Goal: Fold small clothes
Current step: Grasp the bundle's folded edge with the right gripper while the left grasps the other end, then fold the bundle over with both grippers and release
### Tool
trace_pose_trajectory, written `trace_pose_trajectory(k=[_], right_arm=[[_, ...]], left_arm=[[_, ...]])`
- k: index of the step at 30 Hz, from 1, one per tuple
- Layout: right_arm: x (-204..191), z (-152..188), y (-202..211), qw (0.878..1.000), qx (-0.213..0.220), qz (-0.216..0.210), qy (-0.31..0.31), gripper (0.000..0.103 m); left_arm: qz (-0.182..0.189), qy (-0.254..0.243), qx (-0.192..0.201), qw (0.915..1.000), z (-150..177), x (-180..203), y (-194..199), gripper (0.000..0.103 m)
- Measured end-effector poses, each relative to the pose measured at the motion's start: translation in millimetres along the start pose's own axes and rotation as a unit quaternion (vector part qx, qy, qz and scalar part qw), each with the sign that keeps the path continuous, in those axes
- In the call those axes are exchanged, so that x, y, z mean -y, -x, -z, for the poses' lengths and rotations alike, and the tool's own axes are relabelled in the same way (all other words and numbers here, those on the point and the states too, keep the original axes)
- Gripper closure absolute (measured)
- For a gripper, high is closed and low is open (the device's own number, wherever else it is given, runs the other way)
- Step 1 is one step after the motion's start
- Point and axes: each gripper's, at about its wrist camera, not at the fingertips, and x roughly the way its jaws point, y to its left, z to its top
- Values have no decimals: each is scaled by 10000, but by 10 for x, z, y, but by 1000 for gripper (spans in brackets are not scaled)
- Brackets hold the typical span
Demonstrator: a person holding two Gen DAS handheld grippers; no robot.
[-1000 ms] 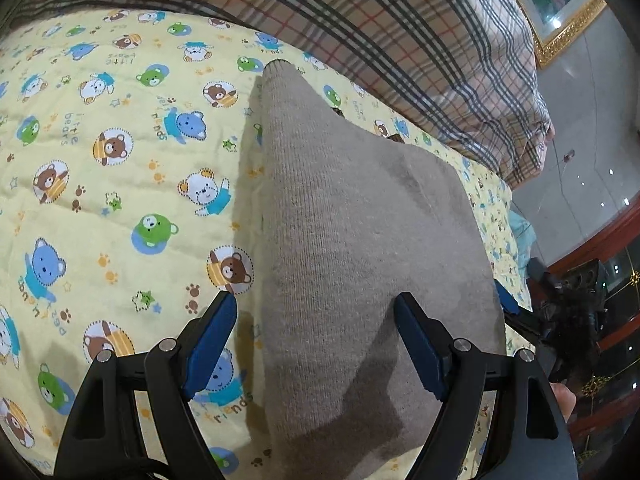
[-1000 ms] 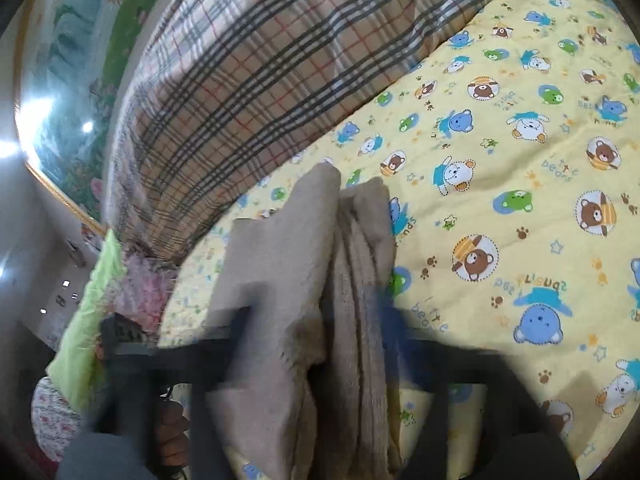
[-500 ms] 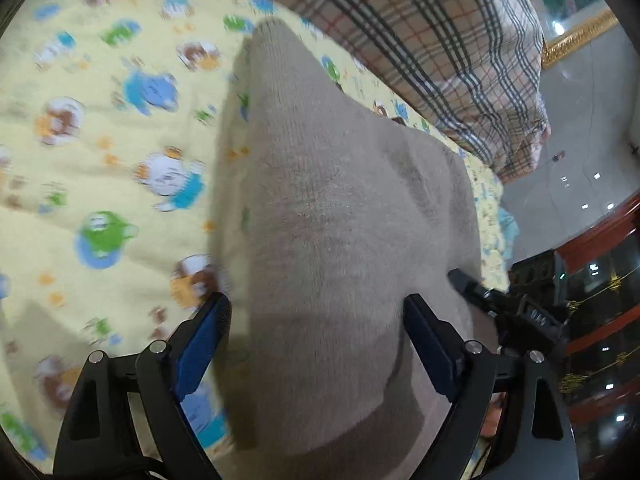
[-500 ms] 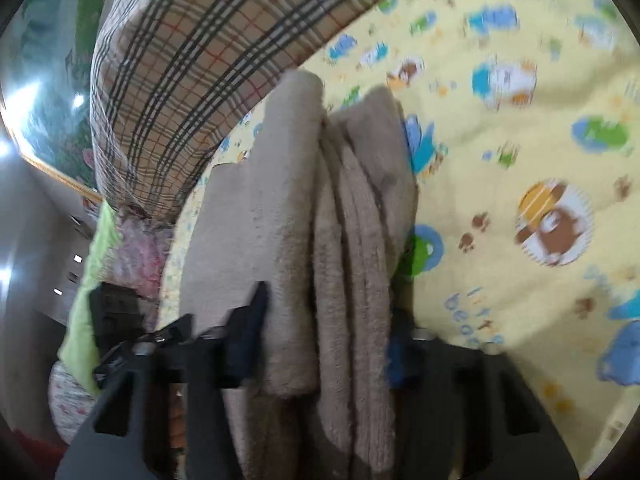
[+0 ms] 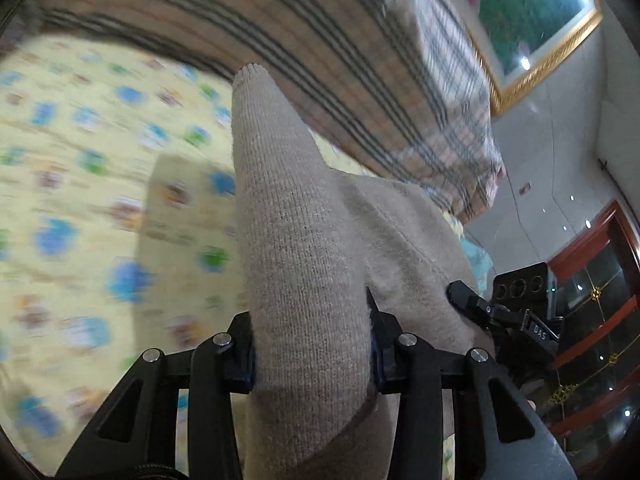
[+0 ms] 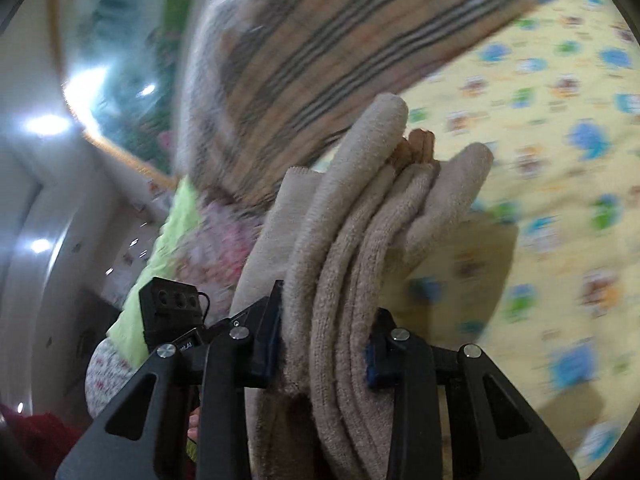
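The left claw (image 5: 310,344) is clamped on a beige knitted garment (image 5: 304,264), its black fingers pressed against both sides of a thick fold of ribbed fabric that rises to a rounded tip. The right claw (image 6: 324,334) is likewise closed tight on the same garment (image 6: 360,240), seen here edge-on as several stacked fleecy layers bunched into curved ridges. The garment is held up in the air between the two claws, above a bed covered with a yellow quilted sheet (image 5: 80,208) printed with cartoon bears in blue, green and brown. Behind it lies a plaid blanket (image 5: 320,60), tan with dark stripes, heaped in a soft mound. In the left wrist view the right claw's black body (image 5: 500,312) shows just beside the garment's far edge. The surroundings are motion-blurred.
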Motion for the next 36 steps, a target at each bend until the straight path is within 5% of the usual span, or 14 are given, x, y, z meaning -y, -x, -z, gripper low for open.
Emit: trace_pose_trajectory(k=[9, 15, 18, 21, 31, 36], right_arm=[[-466, 605, -1112, 9953, -721, -654, -10, 70], [-262, 952, -1579, 9923, -1225, 191, 45, 70], [-105, 979, -1564, 9930, -1152, 98, -235, 59], [-130, 981, -1491, 9940, -1035, 202, -298, 50], [-573, 1175, -743, 9982, -228, 542, 104, 48], [-923, 1475, -636, 9968, -273, 526, 540, 48]], left_arm=[[-877, -104, 124, 9960, 211, -686, 1051, 62], [-1143, 107, -160, 9933, 555, -1277, 969, 56], [-1006, 269, -134, 9945, 603, -1380, 1013, 48], [-1276, 133, -152, 9916, 661, -1312, 1125, 43], [-2017, -544, -135, 9778, 1316, -861, 1769, 25], [-2249, -759, -150, 9713, 1768, -745, 1879, 21]])
